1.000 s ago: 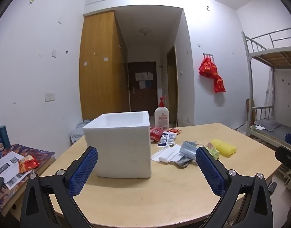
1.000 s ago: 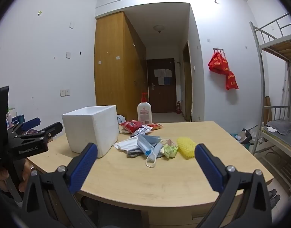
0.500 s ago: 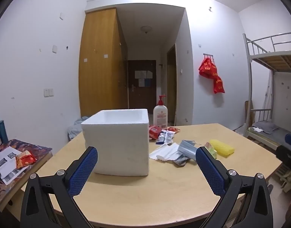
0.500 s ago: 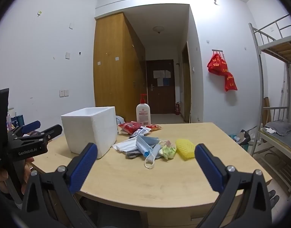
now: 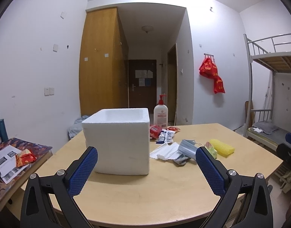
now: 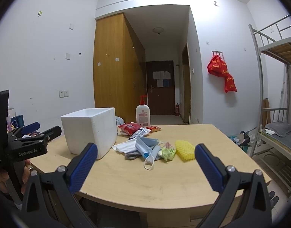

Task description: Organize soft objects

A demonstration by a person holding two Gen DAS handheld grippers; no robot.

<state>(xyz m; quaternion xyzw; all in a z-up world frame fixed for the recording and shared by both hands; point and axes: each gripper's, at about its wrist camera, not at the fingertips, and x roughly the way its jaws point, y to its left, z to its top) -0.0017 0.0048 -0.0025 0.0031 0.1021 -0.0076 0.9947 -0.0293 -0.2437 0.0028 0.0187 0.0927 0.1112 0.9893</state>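
- Dorm-room setting: a wooden tabletop (image 6: 145, 178) carries a white foam box (image 6: 90, 129) and, just beside it, a heap of soft things.
- That heap holds white tissues (image 6: 126, 146), a blue face mask (image 6: 145, 148) and a yellow sponge (image 6: 184, 149).
- Left tongs (image 5: 146, 166) and right tongs (image 6: 145, 162) both stand wide apart, holding nothing, short of the heap.
- Risk, as I judge it: the mask's ear loop may snag neighbouring pieces, dragging them along; the light box could slide if nudged.

On the counter (image 6: 126, 178) a foam box (image 6: 89, 131) stands at the left. A pump bottle (image 6: 142, 114) stands behind it to the right, snack packets (image 6: 129, 127) before the bottle. Nearer lie tissues (image 6: 124, 146), a mask (image 6: 145, 148) and, rightmost, a sponge (image 6: 184, 149).
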